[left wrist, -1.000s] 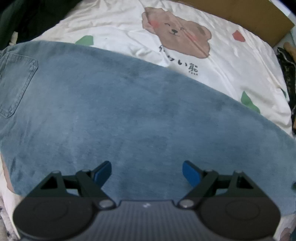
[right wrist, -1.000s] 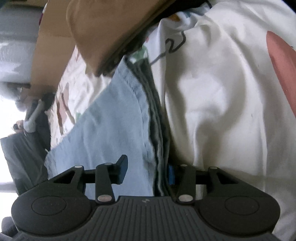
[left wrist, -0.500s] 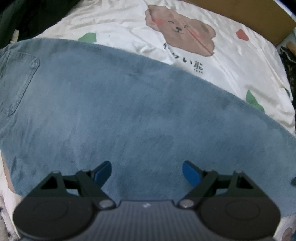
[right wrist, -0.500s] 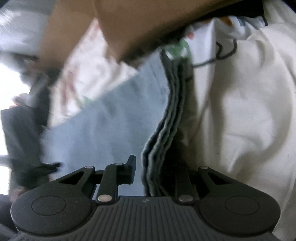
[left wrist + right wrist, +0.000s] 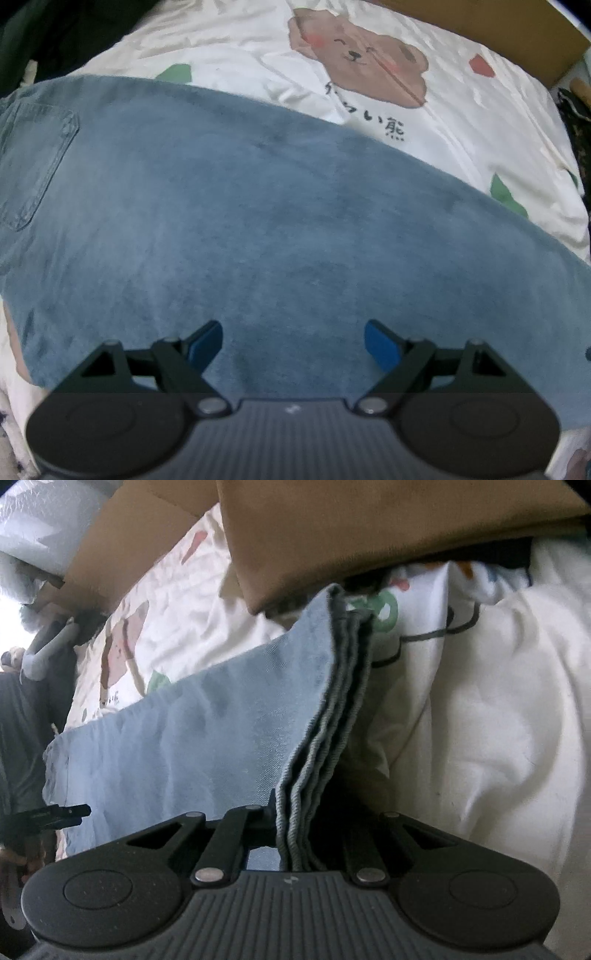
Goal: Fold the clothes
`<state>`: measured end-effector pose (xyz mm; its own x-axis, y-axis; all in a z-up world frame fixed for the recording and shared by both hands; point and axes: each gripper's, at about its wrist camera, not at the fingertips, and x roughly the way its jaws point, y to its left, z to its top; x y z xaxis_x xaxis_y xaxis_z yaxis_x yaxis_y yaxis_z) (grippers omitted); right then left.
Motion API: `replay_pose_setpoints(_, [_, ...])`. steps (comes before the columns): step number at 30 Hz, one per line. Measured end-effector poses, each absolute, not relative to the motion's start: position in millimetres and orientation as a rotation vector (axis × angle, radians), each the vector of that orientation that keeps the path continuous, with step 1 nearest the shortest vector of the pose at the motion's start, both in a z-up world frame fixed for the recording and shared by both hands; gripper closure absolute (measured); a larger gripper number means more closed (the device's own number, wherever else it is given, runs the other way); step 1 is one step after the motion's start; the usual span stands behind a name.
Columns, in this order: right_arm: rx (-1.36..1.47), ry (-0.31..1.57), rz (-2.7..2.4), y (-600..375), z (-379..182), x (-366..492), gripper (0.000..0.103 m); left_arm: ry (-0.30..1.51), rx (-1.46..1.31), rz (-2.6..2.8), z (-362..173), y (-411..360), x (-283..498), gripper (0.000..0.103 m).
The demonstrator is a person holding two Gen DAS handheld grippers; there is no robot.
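Note:
Blue jeans [image 5: 258, 221] lie spread flat on a white bear-print sheet [image 5: 369, 122], with a back pocket [image 5: 33, 162] at the left. My left gripper [image 5: 293, 343] hovers over the denim, open, its blue pads apart with nothing between them. In the right wrist view the jeans [image 5: 203, 731] run away to the left, and their stacked hem layers [image 5: 325, 716] rise toward the camera. My right gripper [image 5: 295, 830] is closing, and its jaws pinch those hem layers between them. Its pads are hidden by the cloth.
A brown cardboard box [image 5: 369, 528] overhangs the far end of the jeans and shows again as a box edge [image 5: 498, 29] at top right. White bedding [image 5: 480, 720] bulges on the right. Dark clothes [image 5: 44, 37] lie at top left. A hand with a black tool [image 5: 48, 818] is at the left edge.
The right gripper's jaws closed from half open onto the jeans' hem layers, and the hand rolled and rose a little, lifting the hem. The left gripper stayed still and open.

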<state>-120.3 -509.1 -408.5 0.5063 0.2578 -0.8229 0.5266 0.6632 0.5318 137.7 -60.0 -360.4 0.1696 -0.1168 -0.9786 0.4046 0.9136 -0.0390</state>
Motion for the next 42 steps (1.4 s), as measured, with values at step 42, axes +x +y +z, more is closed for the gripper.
replay_pose_setpoints(42, [0.623, 0.817, -0.239, -575, -133, -146, 0.095, 1.286, 0.255, -0.594, -317, -111, 115, 0.02])
